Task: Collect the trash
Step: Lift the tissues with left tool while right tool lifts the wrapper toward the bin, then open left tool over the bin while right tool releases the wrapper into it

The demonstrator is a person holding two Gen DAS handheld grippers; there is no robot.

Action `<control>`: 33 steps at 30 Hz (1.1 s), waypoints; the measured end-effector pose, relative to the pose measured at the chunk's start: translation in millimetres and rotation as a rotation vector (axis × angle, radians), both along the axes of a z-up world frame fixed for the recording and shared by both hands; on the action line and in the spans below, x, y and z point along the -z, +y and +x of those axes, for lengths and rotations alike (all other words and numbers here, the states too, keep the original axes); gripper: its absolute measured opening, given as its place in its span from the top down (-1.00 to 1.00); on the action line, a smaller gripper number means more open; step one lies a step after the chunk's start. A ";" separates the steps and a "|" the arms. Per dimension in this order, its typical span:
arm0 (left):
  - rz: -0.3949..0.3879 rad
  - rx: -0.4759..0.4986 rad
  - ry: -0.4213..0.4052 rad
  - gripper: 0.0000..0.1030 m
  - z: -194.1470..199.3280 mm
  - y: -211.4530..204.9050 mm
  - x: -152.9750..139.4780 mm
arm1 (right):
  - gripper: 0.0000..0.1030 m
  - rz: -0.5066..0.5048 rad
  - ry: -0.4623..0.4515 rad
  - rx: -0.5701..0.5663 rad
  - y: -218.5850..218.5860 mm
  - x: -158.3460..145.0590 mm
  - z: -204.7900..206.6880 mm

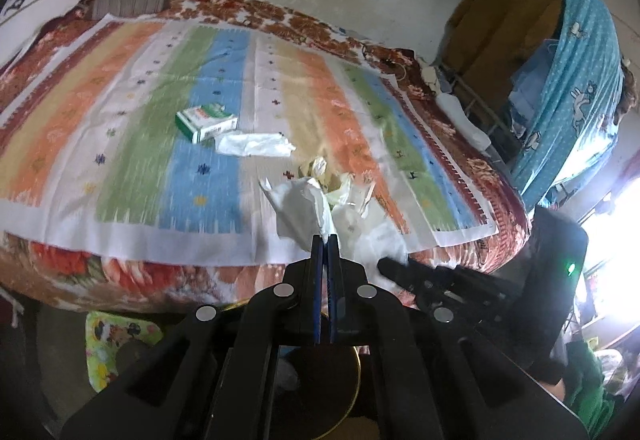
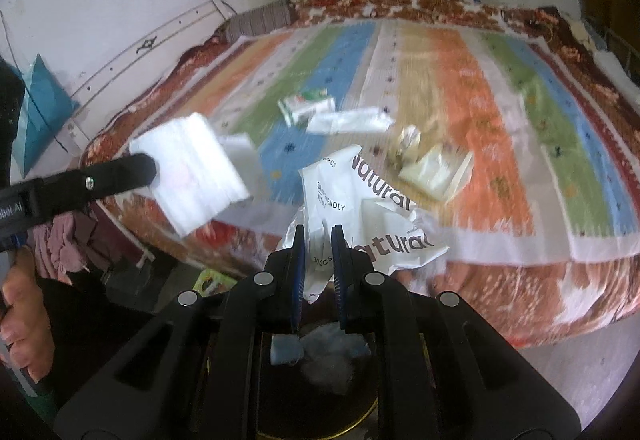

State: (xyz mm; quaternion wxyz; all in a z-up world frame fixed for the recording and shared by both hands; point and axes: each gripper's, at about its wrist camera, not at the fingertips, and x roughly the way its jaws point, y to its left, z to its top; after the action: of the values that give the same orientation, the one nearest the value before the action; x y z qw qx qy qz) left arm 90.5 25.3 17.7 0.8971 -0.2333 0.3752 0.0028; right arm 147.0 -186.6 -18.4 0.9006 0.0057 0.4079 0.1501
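While your left gripper (image 1: 325,240) has its fingers clenched on a white tissue (image 1: 304,207) and the right gripper (image 2: 318,236) pinches the printed wrapper (image 2: 360,199), both hang over the bin (image 2: 320,360), seemingly for dropping.

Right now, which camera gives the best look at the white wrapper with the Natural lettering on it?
The right wrist view: the white wrapper sits centre frame, pinched in the right gripper, its lettering readable. In the left wrist view only a blurred white patch shows beside the right gripper, with no print legible.
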 end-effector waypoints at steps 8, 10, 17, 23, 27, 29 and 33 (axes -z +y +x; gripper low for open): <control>-0.008 -0.001 0.096 0.98 -10.1 -10.5 25.4 | 0.78 -0.013 0.065 0.005 5.3 25.1 -17.2; -0.002 -0.004 0.126 0.98 -11.9 -15.1 33.3 | 0.78 -0.008 0.090 0.010 4.2 31.4 -19.8; 0.022 -0.015 0.235 0.98 -17.8 -29.2 62.7 | 0.77 -0.009 0.177 0.028 5.6 58.5 -29.5; 0.051 -0.013 0.290 0.98 -19.4 -36.3 77.7 | 0.77 -0.034 0.244 0.041 7.5 78.3 -29.4; 0.027 -0.025 0.308 0.98 -18.4 -32.7 82.0 | 0.75 -0.010 0.290 0.063 3.8 86.8 -25.8; 0.021 -0.032 0.318 0.98 -18.2 -32.1 83.5 | 0.75 -0.005 0.312 0.081 0.9 91.3 -24.9; -0.002 -0.051 0.362 0.97 -16.6 -29.4 91.7 | 0.68 0.001 0.342 0.105 -2.8 98.0 -22.1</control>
State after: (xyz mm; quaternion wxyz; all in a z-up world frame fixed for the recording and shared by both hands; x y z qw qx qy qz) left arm 73.9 -4.1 -74.0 0.8143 -0.2392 0.5246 0.0671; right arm 124.9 -189.4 -116.4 0.8248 0.0530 0.5540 0.1001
